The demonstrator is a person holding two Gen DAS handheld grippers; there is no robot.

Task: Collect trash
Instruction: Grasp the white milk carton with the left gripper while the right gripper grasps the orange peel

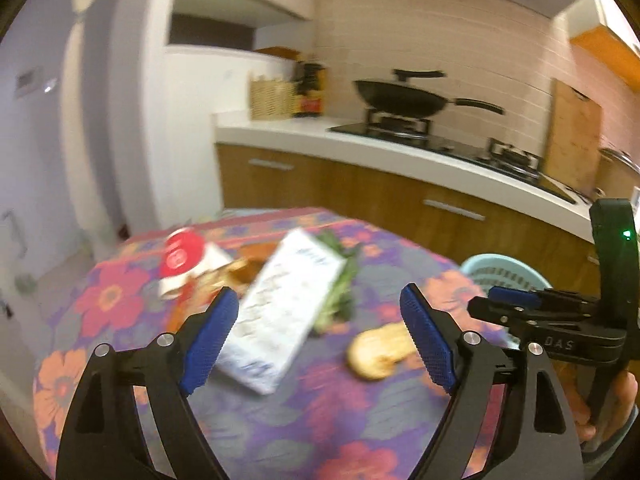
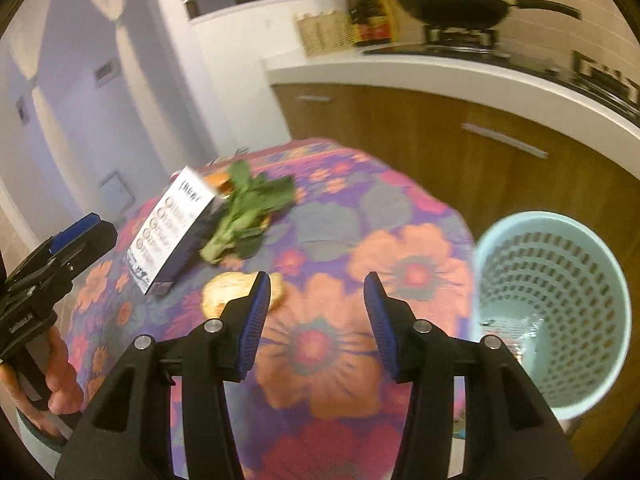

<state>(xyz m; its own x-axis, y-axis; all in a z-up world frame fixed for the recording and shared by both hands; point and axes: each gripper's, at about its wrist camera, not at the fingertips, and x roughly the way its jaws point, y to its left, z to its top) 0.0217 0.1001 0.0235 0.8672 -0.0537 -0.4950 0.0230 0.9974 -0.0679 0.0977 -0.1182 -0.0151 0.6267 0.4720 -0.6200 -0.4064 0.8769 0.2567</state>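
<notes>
A white carton (image 1: 280, 312) lies on the flowered tablecloth (image 1: 280, 420), also in the right wrist view (image 2: 172, 228). Beside it lie a leafy green (image 1: 340, 284) (image 2: 248, 212), a piece of bread (image 1: 380, 350) (image 2: 224, 292) and a red-and-white cup (image 1: 180, 264) on its side. My left gripper (image 1: 320, 320) is open and empty, just before the carton. My right gripper (image 2: 316, 312) is open and empty above the cloth, right of the bread. A pale blue perforated bin (image 2: 552, 308) stands at the right, with something shiny inside.
A kitchen counter (image 1: 360, 148) with wooden cabinets runs behind the table, bearing a black wok (image 1: 404, 96) on a stove, a wicker basket (image 1: 272, 100) and bottles. The bin's rim (image 1: 500, 268) shows behind the right gripper in the left wrist view.
</notes>
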